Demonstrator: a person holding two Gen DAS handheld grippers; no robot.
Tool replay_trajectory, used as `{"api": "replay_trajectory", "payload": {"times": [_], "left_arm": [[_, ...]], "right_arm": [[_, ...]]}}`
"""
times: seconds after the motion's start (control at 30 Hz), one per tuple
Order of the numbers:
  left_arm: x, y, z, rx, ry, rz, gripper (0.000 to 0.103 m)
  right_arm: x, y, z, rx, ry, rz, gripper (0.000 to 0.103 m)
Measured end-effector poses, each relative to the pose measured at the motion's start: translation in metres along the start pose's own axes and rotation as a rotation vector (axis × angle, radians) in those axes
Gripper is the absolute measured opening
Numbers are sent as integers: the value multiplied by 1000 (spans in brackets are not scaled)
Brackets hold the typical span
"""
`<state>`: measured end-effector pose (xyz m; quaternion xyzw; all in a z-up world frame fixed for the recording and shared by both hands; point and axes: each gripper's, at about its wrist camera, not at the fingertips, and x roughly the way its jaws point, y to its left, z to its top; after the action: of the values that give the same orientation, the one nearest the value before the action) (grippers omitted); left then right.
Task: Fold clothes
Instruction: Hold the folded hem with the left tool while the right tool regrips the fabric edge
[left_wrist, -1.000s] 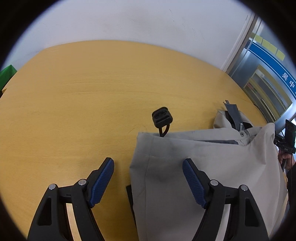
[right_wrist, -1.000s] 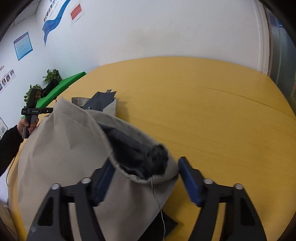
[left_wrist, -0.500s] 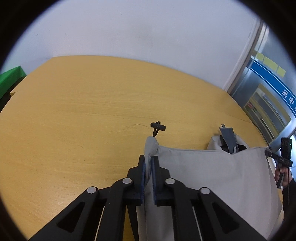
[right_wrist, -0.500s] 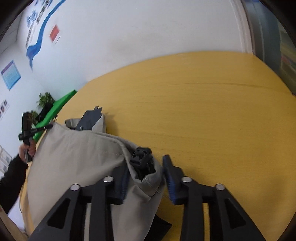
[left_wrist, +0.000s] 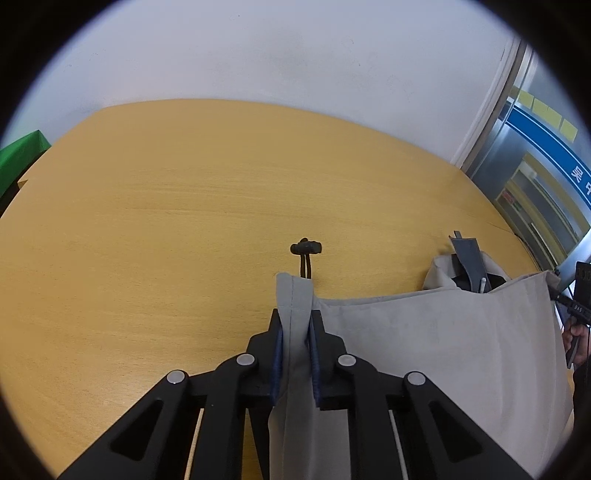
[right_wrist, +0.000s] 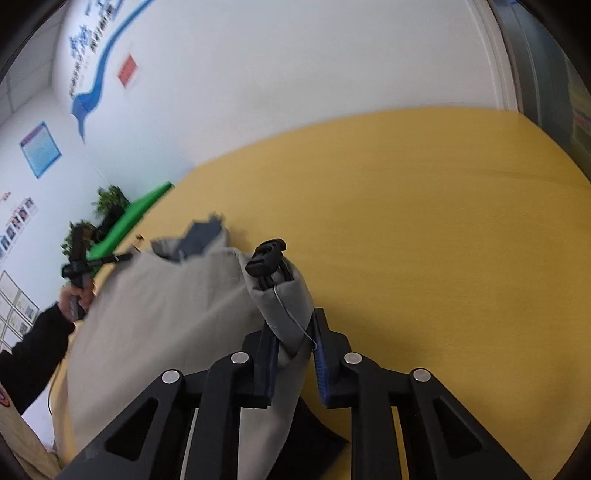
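Our left hand-held gripper (left_wrist: 295, 354) pinches one hem corner of the grey garment (left_wrist: 443, 350), pads pressed onto the fabric. Our right hand-held gripper (right_wrist: 295, 354) clamps the other corner, beside a black cord toggle (right_wrist: 266, 256); the garment hangs stretched between them above the yellow worktop (left_wrist: 166, 240)

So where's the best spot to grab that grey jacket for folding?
Probably the hem corners, coming in from the near edge, as now. The left gripper is clamped on one corner of the grey jacket, just behind the black cord toggle; the right gripper pinches the other. The thick hem gives firm hold and keeps the cloth spread.
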<state>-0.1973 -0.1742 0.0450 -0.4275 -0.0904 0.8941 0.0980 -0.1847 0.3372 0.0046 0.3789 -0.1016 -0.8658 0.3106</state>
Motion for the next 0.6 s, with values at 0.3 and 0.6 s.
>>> {"api": "replay_trajectory", "payload": {"times": [0.3,0.6], "left_arm": [[1,-5,-4,-9,-20,16,12],[-6,-10,-4,7,-55,19,12]], "right_arm": [[9,-37,19,263,-37,39,28],[-8,-22,-3,139,99,5,36]]}}
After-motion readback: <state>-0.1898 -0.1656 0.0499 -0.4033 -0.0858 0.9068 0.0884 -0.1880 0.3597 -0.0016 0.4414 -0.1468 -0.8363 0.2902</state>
